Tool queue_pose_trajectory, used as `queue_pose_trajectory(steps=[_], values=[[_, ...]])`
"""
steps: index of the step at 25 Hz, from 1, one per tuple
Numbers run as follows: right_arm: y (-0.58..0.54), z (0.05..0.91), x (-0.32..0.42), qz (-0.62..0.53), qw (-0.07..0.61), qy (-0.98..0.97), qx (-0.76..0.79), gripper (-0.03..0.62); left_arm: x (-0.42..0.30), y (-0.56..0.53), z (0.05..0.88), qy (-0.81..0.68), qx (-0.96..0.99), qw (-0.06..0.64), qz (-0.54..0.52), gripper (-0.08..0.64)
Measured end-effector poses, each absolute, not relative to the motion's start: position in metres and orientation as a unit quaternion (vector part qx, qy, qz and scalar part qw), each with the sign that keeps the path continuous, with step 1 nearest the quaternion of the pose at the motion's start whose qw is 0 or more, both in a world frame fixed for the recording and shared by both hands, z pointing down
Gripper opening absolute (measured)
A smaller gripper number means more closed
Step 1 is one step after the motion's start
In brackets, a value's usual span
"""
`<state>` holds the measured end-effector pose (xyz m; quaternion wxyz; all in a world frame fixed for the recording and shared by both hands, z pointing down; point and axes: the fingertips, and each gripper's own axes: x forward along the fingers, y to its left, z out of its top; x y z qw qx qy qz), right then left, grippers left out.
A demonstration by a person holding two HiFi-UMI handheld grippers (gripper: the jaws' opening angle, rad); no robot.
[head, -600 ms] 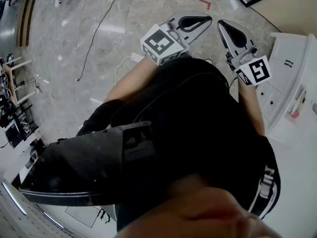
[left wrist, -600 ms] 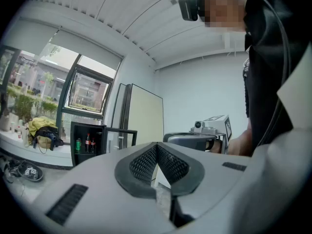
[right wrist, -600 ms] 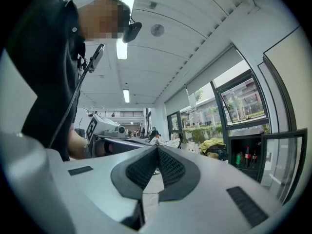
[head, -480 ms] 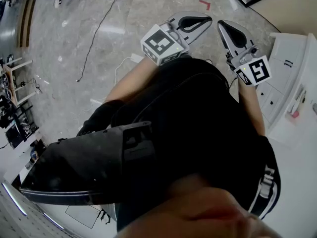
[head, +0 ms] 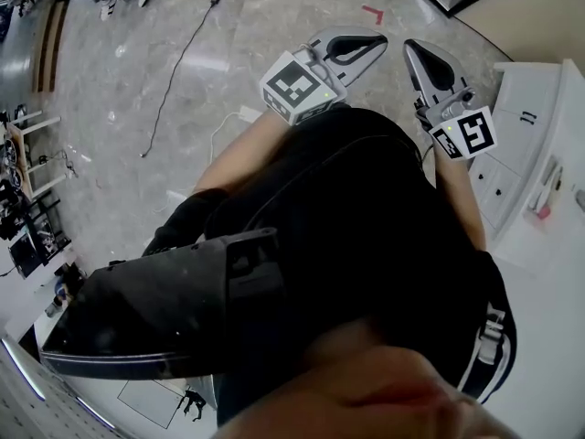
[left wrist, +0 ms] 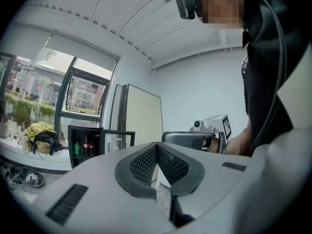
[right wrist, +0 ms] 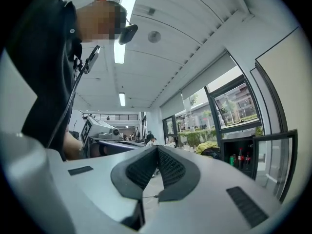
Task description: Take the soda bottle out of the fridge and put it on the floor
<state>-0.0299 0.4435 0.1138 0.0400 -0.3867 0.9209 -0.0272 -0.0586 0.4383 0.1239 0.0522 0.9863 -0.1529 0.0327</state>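
A small black fridge (left wrist: 83, 147) stands by the window with its glass door (left wrist: 118, 139) swung open. Dark soda bottles (left wrist: 87, 146) and a green can (left wrist: 76, 149) stand on its shelf. The right gripper view shows the same fridge (right wrist: 242, 156) with the bottles (right wrist: 240, 158) inside, far off. My left gripper (left wrist: 156, 147) is shut with nothing in it, and so is my right gripper (right wrist: 157, 150). In the head view both grippers, left (head: 377, 40) and right (head: 417, 49), are held in front of the person's waist, side by side, over the marble floor.
A white drawer cabinet (head: 526, 144) stands close on the right. A black cable (head: 178, 58) and a red tape mark (head: 373, 12) lie on the floor ahead. Shoes (left wrist: 24, 177) sit below the window ledge, and a tall cream panel (left wrist: 141, 121) rises beside the fridge.
Almost nothing: the head view has shifted slightly, and both grippers stay shut in the same place in front of the body.
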Motion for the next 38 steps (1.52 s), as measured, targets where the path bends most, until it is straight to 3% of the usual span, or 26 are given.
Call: queue_pose_trajectory(steps=[21,38], values=[[0.442,0.127,0.018,-0.048,0.049,0.92,-0.386,0.014,-0.022,0.445,0.128,-0.193,0.979,0.038,0.058,0.001],[0.305,0.149,-0.035,-0.068,0.02,0.914,-0.4,0.014,-0.062,0.283,0.141,-0.134,0.988,0.067,0.037,0.0]])
